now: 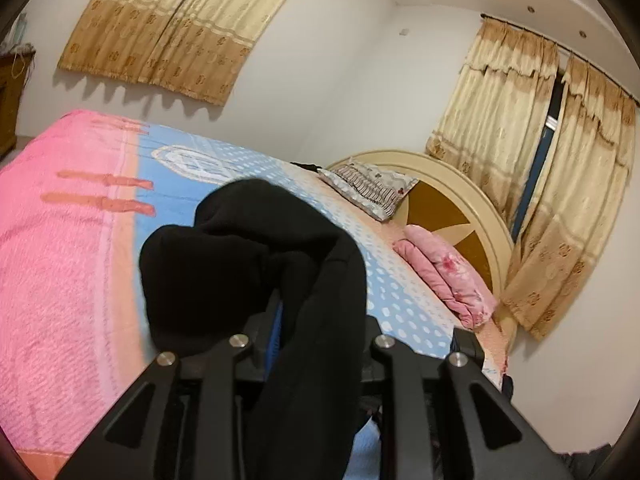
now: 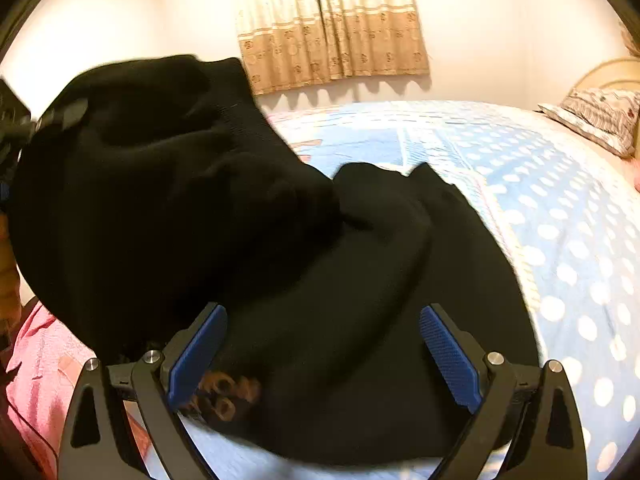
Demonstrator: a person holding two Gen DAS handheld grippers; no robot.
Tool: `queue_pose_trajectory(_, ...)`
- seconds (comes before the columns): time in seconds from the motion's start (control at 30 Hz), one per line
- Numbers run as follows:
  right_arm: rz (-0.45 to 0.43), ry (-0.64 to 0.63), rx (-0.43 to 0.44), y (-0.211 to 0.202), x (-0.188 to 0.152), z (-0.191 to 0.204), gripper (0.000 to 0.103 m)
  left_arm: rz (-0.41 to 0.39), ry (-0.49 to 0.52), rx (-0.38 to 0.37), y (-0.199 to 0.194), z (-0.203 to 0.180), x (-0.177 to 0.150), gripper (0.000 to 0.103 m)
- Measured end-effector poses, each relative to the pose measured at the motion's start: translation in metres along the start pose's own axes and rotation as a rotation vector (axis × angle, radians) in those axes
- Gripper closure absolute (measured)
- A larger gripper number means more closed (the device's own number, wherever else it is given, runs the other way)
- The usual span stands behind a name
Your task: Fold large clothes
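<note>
On the bed (image 2: 560,208), centre frame: black garment (image 2: 340,280) heaped, partly lifted upper left by left gripper (image 1: 316,312), jaws clamped on it; right gripper (image 2: 324,356) jaws spread, straddling near edge, closer to bulk.
</note>
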State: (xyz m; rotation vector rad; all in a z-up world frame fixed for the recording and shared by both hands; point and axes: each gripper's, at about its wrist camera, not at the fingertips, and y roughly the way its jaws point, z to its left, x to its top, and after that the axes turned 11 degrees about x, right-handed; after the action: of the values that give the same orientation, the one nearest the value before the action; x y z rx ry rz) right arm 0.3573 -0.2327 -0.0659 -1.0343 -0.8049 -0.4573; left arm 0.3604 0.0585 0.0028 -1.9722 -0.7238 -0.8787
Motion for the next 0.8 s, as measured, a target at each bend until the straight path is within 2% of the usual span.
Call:
queue_pose_trajectory(0.1, -0.004, 0.029, 0.004, -0.008, -0.006, -0.015, 0.006, 0.013, 0.034, 0.043, 0.019, -0.031, 0.0, 0.077)
queue_pose_trajectory(0.2, -0.028, 0.09, 0.004, -0.018, -0.014, -0.034, 0.006, 0.039, 0.155, 0.083, 0.05, -0.076, -0.009, 0.079)
queue_pose_trajectory(0.23, -0.043, 0.118, 0.009, -0.024, -0.017, -0.043, 0.006, 0.05, 0.235, 0.045, 0.065, -0.1, -0.017, 0.094)
queue_pose_trajectory(0.27, -0.054, 0.135, 0.006, -0.029, -0.018, -0.048, 0.006, 0.094, 0.278, 0.032, 0.08, -0.118, -0.023, 0.097)
queue_pose_trajectory(0.3, -0.074, 0.155, -0.008, -0.038, -0.02, -0.058, 0.006, 0.105, 0.328, 0.022, 0.091, -0.134, -0.03, 0.096)
queue_pose_trajectory(0.37, -0.115, 0.192, -0.037, -0.055, -0.023, -0.072, 0.005, 0.069, 0.58, 0.138, 0.124, -0.175, -0.057, 0.096)
queue_pose_trajectory(0.4, -0.135, 0.215, -0.06, -0.066, -0.023, -0.082, 0.005, 0.113, 0.583, 0.137, 0.14, -0.174, -0.064, 0.096)
queue_pose_trajectory(0.43, -0.156, 0.247, -0.091, -0.084, -0.018, -0.108, 0.005, 0.182, 0.534, 0.129, 0.158, -0.163, -0.07, 0.096)
queue_pose_trajectory(0.47, -0.168, 0.258, -0.111, -0.096, -0.018, -0.118, 0.005, 0.186, 0.51, 0.13, 0.163, -0.155, -0.074, 0.097)
queue_pose_trajectory(0.57, -0.213, 0.224, -0.17, -0.13, -0.015, -0.144, 0.005, 0.152, 0.444, 0.111, 0.143, -0.144, -0.084, 0.097)
queue_pose_trajectory(0.67, -0.202, 0.223, -0.163, -0.134, -0.016, -0.155, 0.005, 0.101, 0.416, 0.122, 0.108, -0.144, -0.092, 0.096)
queue_pose_trajectory(0.7, -0.196, 0.218, -0.161, -0.13, -0.012, -0.155, 0.005, 0.09, 0.413, 0.139, 0.099, -0.15, -0.094, 0.092)
queue_pose_trajectory(0.73, -0.185, 0.211, -0.151, -0.127, -0.01, -0.15, 0.005, 0.076, 0.405, 0.169, 0.082, -0.146, -0.096, 0.084)
queue_pose_trajectory(0.8, -0.167, 0.208, -0.113, -0.114, -0.019, -0.122, 0.006, 0.057, 0.387, 0.24, 0.06, -0.135, -0.098, 0.019)
